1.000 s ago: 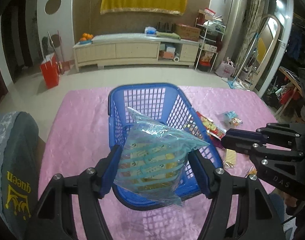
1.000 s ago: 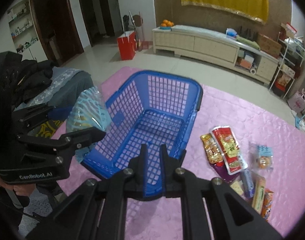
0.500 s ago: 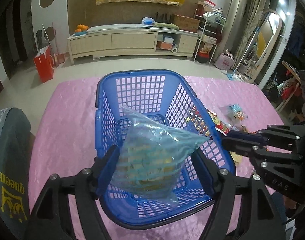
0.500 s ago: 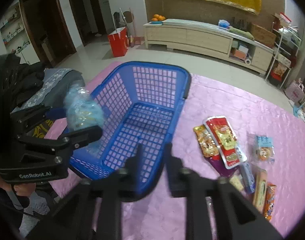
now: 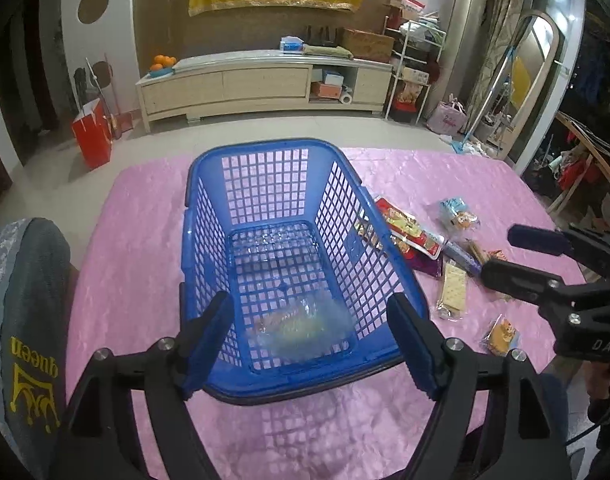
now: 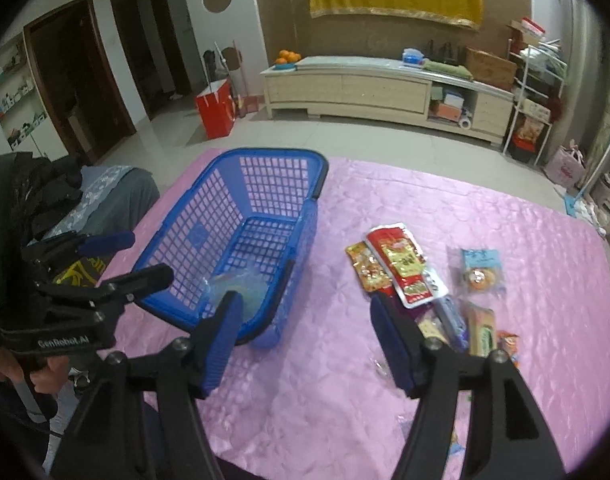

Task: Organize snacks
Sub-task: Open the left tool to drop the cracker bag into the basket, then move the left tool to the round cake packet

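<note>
Two bits of writing read clearly: "GenRobot.AI" on the left gripper (image 6: 117,256) body in the right wrist view, and "queen" in yellow with a crown on the grey cushion (image 5: 29,320) at the bench's left edge; "DAS" shows on the right gripper (image 5: 509,256) from the left wrist view. The clear blue-striped snack bag (image 5: 301,324) now lies on the floor of the blue basket (image 5: 265,148), at its near end, blurred as it lands; a second ago it was pinched between the left gripper's pads above the rim. Left gripper (image 5: 309,344) is opening, jaws wide, nothing between them. Right gripper (image 6: 305,344), shut tight a second ago, is opening too, jaws well apart and empty over the pink bench cover (image 6: 505,208). Beside the basket on its right lie the loose snacks: a red packet (image 6: 401,264), an orange-gold packet (image 6: 367,268), a round cake in a blue-topped wrapper (image 6: 481,272), and more wrappers partly hidden behind the right gripper's finger. The packet print is too small to read.
</note>
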Demonstrator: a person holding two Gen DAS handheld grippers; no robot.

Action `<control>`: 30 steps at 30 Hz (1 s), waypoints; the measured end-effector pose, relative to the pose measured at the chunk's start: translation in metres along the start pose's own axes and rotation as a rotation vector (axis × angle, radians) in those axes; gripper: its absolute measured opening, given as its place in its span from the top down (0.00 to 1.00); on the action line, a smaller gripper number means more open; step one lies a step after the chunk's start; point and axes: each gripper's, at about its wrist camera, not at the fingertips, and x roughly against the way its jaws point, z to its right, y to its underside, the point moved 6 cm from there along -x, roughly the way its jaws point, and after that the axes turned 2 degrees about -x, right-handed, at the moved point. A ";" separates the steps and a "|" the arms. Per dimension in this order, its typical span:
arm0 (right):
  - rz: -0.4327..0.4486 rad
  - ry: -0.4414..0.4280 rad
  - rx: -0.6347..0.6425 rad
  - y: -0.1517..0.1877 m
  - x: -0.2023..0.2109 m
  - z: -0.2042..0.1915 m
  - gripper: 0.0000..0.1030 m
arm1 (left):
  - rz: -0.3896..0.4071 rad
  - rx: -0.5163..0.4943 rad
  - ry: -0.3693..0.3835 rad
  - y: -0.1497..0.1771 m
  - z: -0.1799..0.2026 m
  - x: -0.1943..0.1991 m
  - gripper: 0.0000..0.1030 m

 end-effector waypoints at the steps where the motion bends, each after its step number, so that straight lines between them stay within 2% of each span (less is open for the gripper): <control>1: 0.005 0.001 -0.005 0.002 0.005 0.002 0.31 | 0.010 0.002 0.007 0.000 0.002 0.005 0.26; 9: 0.032 0.021 -0.043 0.016 0.041 0.026 0.31 | 0.046 -0.031 0.046 0.001 0.045 0.033 0.26; 14: 0.045 0.059 -0.088 0.035 0.063 0.060 0.28 | 0.044 -0.073 0.077 0.009 0.083 0.036 0.26; 19: 0.036 0.109 -0.145 0.060 0.074 0.098 0.21 | 0.016 -0.126 0.122 0.018 0.128 0.026 0.26; 24: 0.001 0.158 -0.191 0.089 0.078 0.133 0.18 | -0.016 -0.178 0.166 0.029 0.171 0.010 0.26; 27: -0.021 0.185 -0.196 0.104 0.077 0.149 0.17 | -0.042 -0.178 0.189 0.036 0.190 -0.001 0.26; 30: -0.036 0.207 -0.209 0.119 0.073 0.166 0.16 | -0.089 -0.130 0.222 0.045 0.205 -0.018 0.26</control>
